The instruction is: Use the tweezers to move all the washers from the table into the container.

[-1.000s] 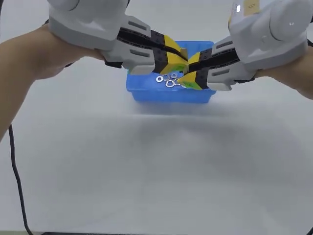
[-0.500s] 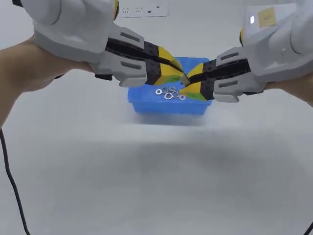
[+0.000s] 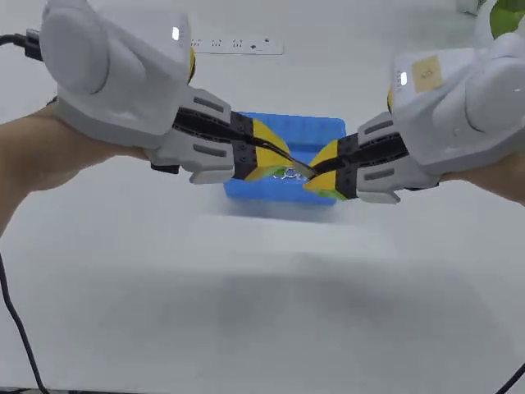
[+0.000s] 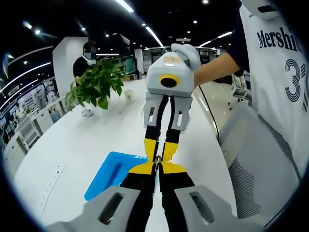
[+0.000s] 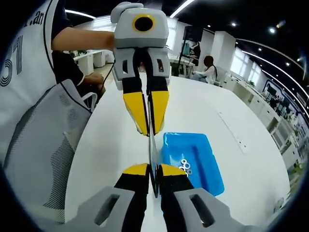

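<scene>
Noted left gripper (image 3: 277,161) and right gripper (image 3: 321,171) both clamped tight on tweezers (image 5: 151,147), above blue container (image 5: 205,157) holding washers (image 5: 185,166). Risk judged: uneven release during handover dropping tweezers into blue container, scattering washers.

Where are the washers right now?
In the right gripper view the washers lie clustered inside the blue container, just to the view's right of the tweezers that the right gripper holds.

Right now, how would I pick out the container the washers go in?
On the white table, look just beyond where the left hand-held gripper and right hand-held gripper meet on the tweezers. The container is a shallow rectangular tray, the only bright blue thing there, with small silver washers inside.
</scene>
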`<state>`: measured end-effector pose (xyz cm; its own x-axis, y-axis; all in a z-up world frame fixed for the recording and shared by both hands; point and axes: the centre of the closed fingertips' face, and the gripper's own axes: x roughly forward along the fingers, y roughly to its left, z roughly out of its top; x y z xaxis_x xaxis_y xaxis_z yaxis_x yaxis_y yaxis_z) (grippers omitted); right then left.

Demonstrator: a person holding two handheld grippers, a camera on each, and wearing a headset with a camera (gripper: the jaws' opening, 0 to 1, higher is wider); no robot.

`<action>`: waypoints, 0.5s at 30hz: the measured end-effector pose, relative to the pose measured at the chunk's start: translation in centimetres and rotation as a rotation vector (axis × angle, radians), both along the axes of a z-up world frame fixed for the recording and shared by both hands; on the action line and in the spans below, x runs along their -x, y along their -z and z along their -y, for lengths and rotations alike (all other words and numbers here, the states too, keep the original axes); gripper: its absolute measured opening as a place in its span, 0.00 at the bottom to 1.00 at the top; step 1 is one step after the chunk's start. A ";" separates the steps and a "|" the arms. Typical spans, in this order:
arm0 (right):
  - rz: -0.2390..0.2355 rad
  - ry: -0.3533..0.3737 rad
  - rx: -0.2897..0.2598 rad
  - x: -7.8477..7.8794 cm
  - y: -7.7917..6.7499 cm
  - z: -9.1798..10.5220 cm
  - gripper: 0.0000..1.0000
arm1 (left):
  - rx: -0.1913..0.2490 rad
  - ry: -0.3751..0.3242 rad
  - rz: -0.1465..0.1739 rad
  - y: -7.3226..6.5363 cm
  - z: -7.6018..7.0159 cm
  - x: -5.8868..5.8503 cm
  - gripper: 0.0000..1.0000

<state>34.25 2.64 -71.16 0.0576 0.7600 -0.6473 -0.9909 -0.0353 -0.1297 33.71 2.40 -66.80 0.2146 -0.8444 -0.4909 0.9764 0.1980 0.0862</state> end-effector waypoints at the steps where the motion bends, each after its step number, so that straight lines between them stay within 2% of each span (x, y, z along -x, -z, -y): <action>1: -0.005 -0.006 0.009 0.3 0.2 0.0 0.08 | -0.004 0.000 -0.002 0.3 0.0 0.2 0.07; 3: -0.009 -0.018 0.033 0.8 0.9 0.1 0.08 | -0.011 0.000 -0.020 1.1 -0.2 0.7 0.07; 7: -0.026 -0.034 0.065 1.4 2.1 0.1 0.08 | -0.035 0.000 -0.036 2.6 -0.4 1.4 0.07; 11: -0.037 -0.046 0.092 1.6 3.0 0.1 0.08 | -0.054 -0.004 -0.066 4.0 -0.8 1.6 0.07; 15: -0.057 -0.054 0.110 1.7 4.0 0.0 0.08 | -0.066 -0.009 -0.082 5.4 -1.1 1.6 0.07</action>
<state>32.52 2.60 -75.15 -0.0209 0.6852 -0.7280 -0.9929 -0.0996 -0.0652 32.16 3.48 -72.24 0.1785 -0.8080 -0.5614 0.9789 0.2034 0.0186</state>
